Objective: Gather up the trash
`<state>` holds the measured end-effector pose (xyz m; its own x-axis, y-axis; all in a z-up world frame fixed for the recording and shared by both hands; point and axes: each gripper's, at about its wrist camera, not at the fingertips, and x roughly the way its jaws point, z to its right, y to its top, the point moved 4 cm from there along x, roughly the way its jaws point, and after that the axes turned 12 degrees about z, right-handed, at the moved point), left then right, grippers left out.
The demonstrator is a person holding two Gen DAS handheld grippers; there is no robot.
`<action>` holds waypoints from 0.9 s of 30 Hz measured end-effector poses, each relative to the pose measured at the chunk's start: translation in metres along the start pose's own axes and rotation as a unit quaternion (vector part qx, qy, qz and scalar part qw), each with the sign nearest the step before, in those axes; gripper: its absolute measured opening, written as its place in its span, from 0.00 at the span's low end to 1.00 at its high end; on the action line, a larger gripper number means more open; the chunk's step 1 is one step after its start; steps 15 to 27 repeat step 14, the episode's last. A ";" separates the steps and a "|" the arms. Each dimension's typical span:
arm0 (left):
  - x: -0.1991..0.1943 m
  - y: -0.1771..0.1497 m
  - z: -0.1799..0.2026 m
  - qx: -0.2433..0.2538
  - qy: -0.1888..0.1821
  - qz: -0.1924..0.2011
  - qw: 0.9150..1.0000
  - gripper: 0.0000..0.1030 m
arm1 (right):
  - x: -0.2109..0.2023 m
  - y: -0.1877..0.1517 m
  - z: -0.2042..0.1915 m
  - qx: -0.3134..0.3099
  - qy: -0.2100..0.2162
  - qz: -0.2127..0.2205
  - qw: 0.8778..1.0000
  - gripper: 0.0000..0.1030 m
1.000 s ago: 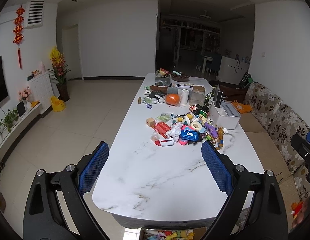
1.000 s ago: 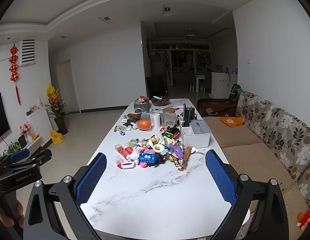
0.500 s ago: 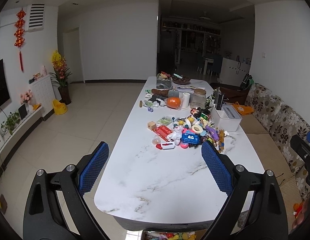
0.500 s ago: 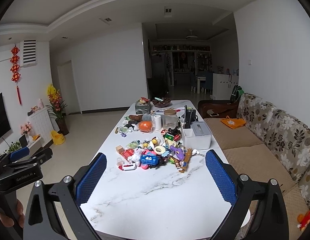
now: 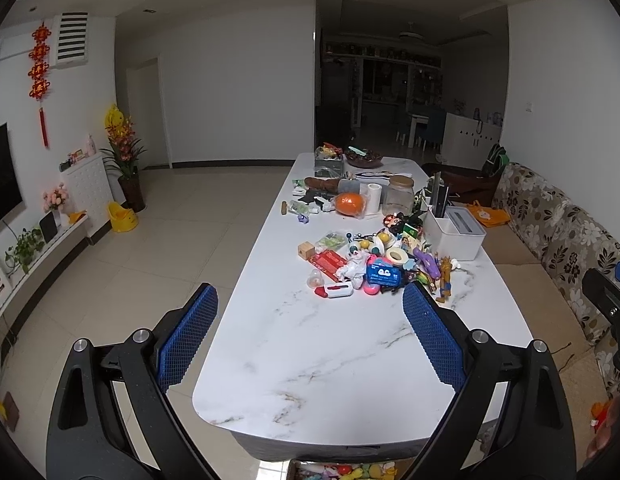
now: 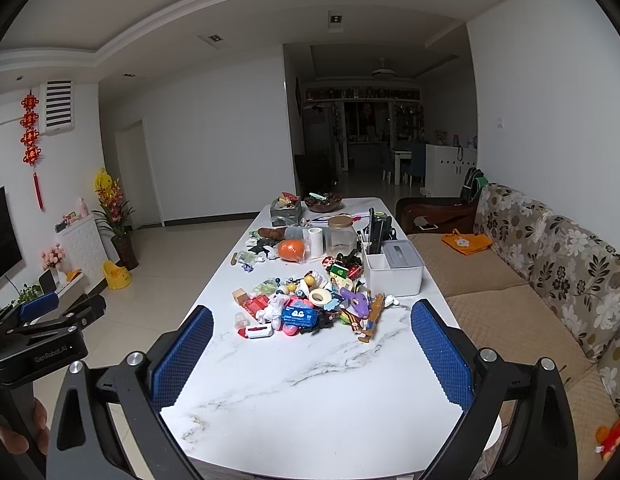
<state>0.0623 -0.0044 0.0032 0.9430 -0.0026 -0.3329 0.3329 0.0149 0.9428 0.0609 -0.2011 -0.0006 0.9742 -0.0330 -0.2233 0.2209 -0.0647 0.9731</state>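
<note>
A heap of small clutter (image 5: 366, 264) lies in the middle of a long white marble table (image 5: 334, 360); it also shows in the right wrist view (image 6: 310, 308). It holds crumpled white paper (image 5: 352, 268), a blue packet (image 5: 384, 274), a red-and-white item (image 5: 336, 291) and toys. My left gripper (image 5: 310, 312) is open and empty above the near end of the table, well short of the heap. My right gripper (image 6: 312, 328) is open and empty too, just short of the heap. The left gripper's body (image 6: 41, 340) shows at the left of the right wrist view.
A white box (image 5: 456, 232), a glass jar (image 5: 400, 198), an orange fruit (image 5: 350, 204) and a paper roll (image 5: 374, 198) stand farther along the table. A floral sofa (image 6: 550, 272) runs along the right. A box of toys (image 5: 342, 472) sits below the table's near end. Tiled floor lies to the left.
Both grippers have drawn back and tilted up a little, so the table and heap sit lower in view. Both stay open and empty.
</note>
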 end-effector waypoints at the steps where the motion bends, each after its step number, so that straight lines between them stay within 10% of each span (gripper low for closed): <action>1: 0.001 0.000 0.001 0.000 -0.002 -0.001 1.000 0.89 | 0.000 0.000 0.001 0.000 0.000 0.000 1.000 0.95; 27: 0.002 -0.002 -0.002 -0.005 -0.006 -0.005 1.000 0.89 | 0.000 -0.002 0.000 0.000 -0.004 -0.002 1.000 0.95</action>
